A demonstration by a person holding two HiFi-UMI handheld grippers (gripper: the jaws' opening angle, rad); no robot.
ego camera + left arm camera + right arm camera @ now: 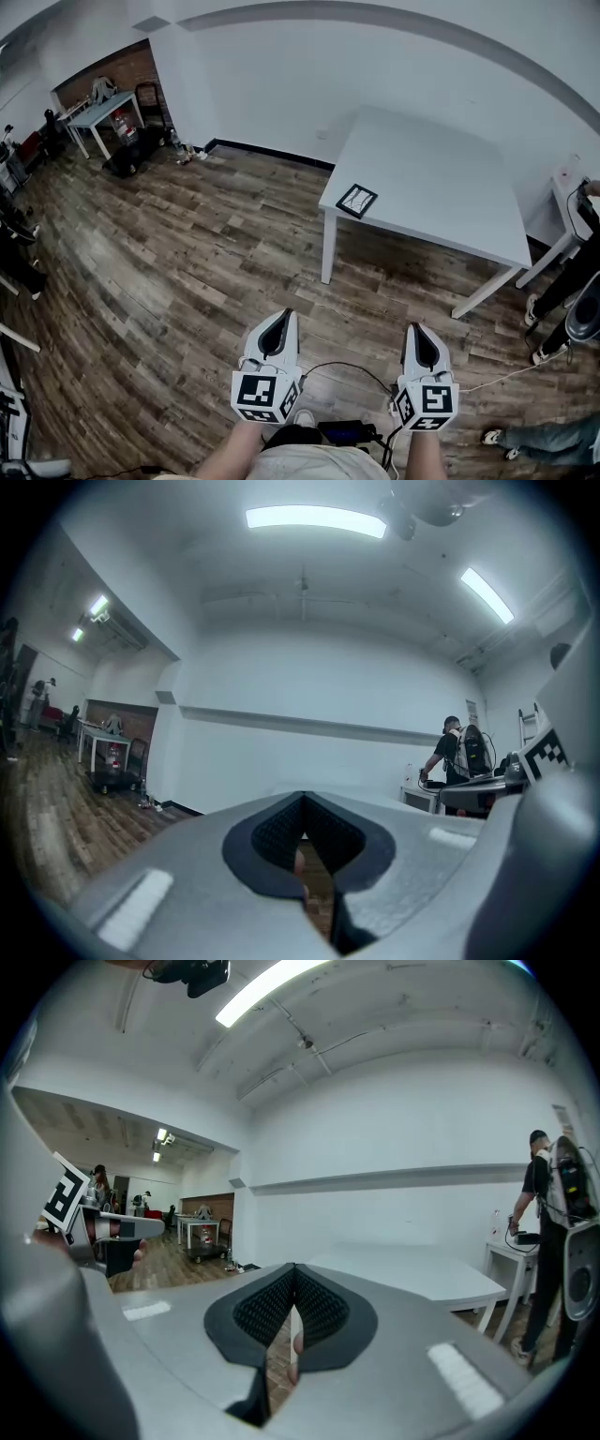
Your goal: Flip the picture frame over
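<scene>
**A:** Nearest the camera, low in the head view, what is that?

**B:** Two tools side by side: the left hand-held gripper [280, 319] and the right hand-held gripper [419, 330]. Each is held up on a forearm that enters from the bottom edge. Their marker cubes face the camera and their tips point away, toward the table.

**A:** How do the jaws stand?

**B:** Together, on both. Each gripper view shows the two dark ribbed pads meeting at the tip, and neither pair has anything clamped in it.

**A:** And between the two tools?

**B:** A thin dark cable [352, 367] loops from one toward the other, above the wooden floor [187, 272].

**A:** Where is the picture frame?

**B:** The picture frame [356, 201] lies flat on the white tabletop [441, 187], close to its near left corner and just above the leg there. It has a dark border and a pale middle crossed by thin lines. It is well apart from both tools, with bare floor in between.

**A:** Anything further out?

**B:** In the right gripper view, a person [548, 1194] wearing a backpack stands at a small side table to the right of the tabletop. In the head view, another white table [101, 112] stands far off at the upper left, by a brick wall.
</scene>
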